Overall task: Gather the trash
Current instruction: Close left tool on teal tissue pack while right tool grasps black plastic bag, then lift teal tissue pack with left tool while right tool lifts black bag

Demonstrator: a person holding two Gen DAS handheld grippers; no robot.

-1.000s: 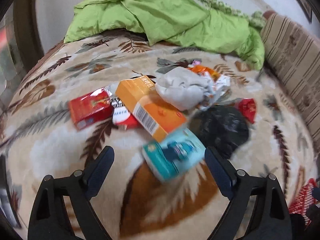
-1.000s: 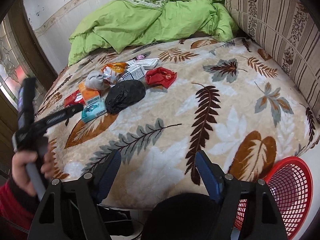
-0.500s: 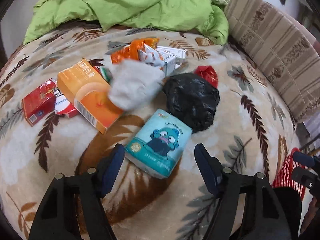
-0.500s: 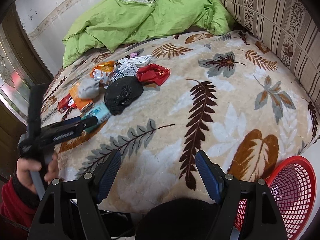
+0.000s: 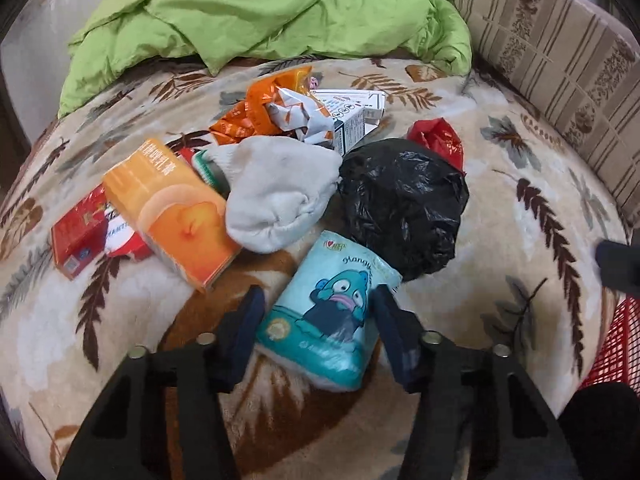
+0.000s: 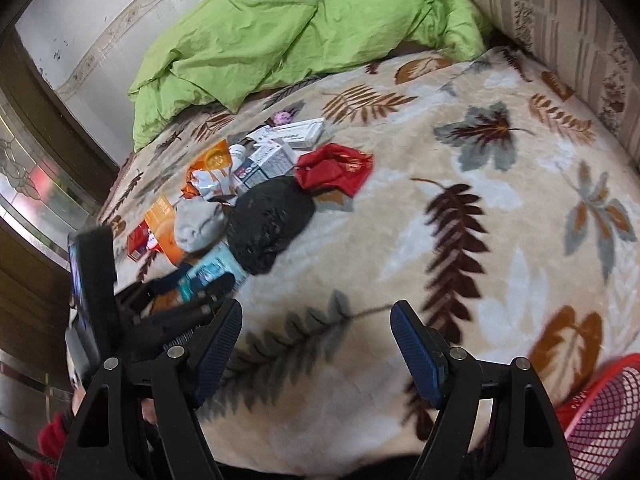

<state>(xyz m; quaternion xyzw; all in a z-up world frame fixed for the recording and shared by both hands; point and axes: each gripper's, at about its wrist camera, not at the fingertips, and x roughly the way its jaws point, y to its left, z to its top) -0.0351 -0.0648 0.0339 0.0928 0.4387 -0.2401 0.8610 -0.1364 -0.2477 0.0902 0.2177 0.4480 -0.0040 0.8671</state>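
A pile of trash lies on the leaf-patterned blanket. A teal tissue pack [image 5: 332,320] with a cartoon face sits between the fingers of my left gripper [image 5: 318,304]; the jaws straddle it, open, their contact unclear. Behind it lie a black plastic bag [image 5: 404,204], a white crumpled sock [image 5: 276,196], an orange box [image 5: 172,208], a red box [image 5: 76,236], an orange wrapper [image 5: 260,112], white cartons [image 5: 352,116] and a red wrapper [image 5: 438,140]. My right gripper [image 6: 316,344] is open and empty over bare blanket, near the bed's front edge. The pile [image 6: 256,200] lies to its upper left.
A red mesh basket [image 6: 600,408] stands below the bed edge at the right, also showing in the left wrist view [image 5: 616,348]. A green duvet [image 5: 256,12] is bunched at the back. A striped cushion [image 5: 560,44] lines the right side. A wooden frame [image 6: 48,152] stands left.
My left gripper moved forward and down onto the pile, and its fingers now straddle the teal tissue pack. My right gripper drifted slightly closer to the bed.
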